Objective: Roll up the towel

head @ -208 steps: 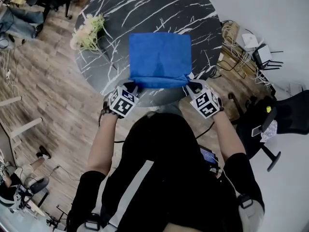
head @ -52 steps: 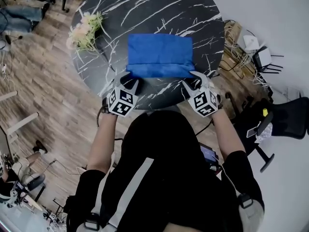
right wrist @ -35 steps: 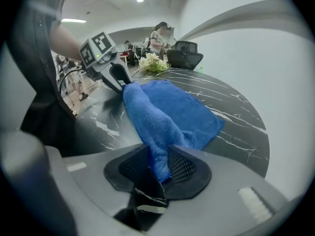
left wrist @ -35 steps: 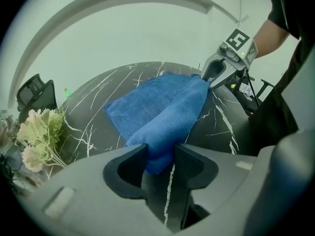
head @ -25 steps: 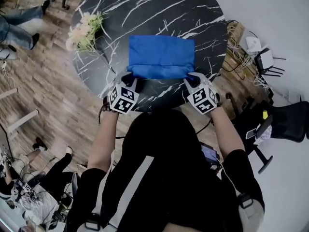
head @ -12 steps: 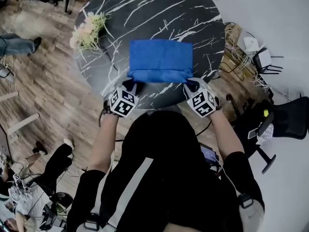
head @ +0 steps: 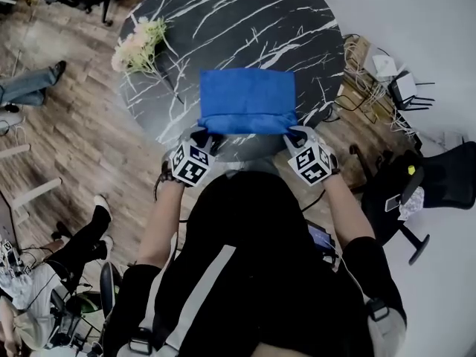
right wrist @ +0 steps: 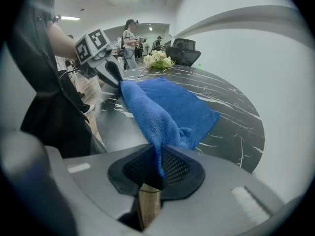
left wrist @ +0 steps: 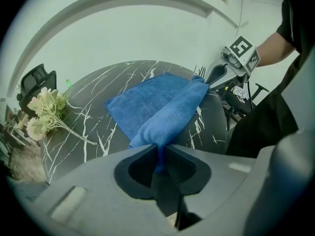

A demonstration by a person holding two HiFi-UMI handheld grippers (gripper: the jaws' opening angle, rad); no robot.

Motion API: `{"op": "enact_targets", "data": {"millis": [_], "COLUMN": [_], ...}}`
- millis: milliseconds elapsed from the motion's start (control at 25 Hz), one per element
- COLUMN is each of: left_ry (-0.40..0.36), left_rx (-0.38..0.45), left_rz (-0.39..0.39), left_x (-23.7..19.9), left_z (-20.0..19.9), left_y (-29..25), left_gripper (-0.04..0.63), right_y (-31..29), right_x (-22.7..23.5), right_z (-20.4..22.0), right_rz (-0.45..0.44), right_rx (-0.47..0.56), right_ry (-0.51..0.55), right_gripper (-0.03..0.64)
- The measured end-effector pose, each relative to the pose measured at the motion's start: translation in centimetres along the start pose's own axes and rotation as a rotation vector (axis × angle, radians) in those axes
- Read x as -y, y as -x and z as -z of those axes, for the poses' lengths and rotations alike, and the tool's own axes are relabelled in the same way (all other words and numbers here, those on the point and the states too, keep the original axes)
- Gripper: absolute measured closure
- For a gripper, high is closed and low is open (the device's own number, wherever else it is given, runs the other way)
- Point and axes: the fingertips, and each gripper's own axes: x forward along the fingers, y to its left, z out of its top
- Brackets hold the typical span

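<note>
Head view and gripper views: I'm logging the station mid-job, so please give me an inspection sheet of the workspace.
Surface: round black marble-look table with white veins.
Job's things: blue towel, near edge doubled over at the table's near rim.
Clutter: flower bunch at the table's left edge.
Grippers: left gripper and right gripper each shut on a near towel corner.
Cables: cable tangle on the floor right of the table.
Surroundings: wood floor, black office chair, bystander's legs at left.

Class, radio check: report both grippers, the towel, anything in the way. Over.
Left gripper, right gripper: each shut on a near corner of towel. Near edge folded over, rest flat on table. Flowers far left, clear.
</note>
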Motion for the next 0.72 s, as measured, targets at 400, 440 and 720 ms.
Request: {"op": "enact_targets", "data": {"millis": [400,440,720], "left_ry": [-0.004,-0.003,0.027], "left_rx": [-0.023,-0.032,-0.051], "left_rz": [0.023,0.035,0.081], "left_x": [1.0,1.0,-0.1], "left_z": [0.7,0.7,-0.5], "left_y": [0.1,0.0,0.5], "left_gripper": [0.540,0.538,0.534], "right_y": [0.0,0.0,0.5], "right_x": [-0.6,-0.5,0.6], "right_z": [0.7,0.7,-0.7], "right_rz": [-0.004,-0.008,-0.009], "right_rx": [-0.004,-0.004,0.019], "right_ry": [-0.022,-0.025,-0.042], "right_gripper": [0.569,0.568,0.568]}}
